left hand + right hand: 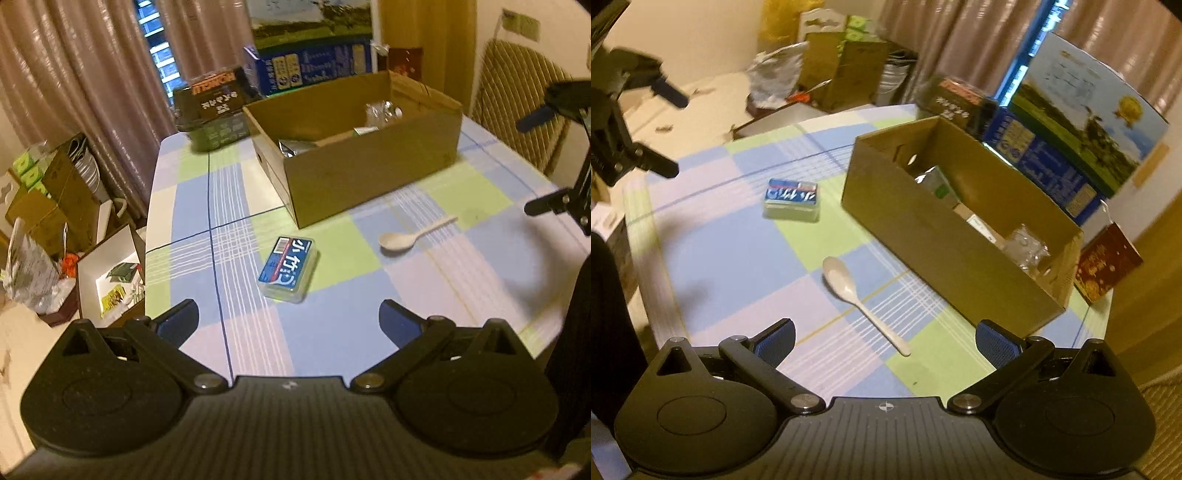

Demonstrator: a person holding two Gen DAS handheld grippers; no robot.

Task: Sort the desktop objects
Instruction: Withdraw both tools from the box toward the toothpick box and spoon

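A small clear plastic case with a blue label (289, 268) lies flat on the checked tablecloth; it also shows in the right wrist view (791, 199). A white plastic spoon (415, 234) lies to its right, bowl toward the case, also in the right wrist view (858, 296). Behind them stands an open cardboard box (369, 168) (945, 236) holding several small items. My left gripper (289, 321) is open and empty, above the table just short of the case. My right gripper (885, 345) is open and empty, hovering over the spoon's handle end.
A dark snack package (214, 107) and a large blue printed carton (314, 66) stand behind the box. A red gift bag (1106, 264) stands at the box's far end. Cardboard boxes and bags (55, 206) crowd the floor left of the table. A wicker chair (524, 103) is at the right.
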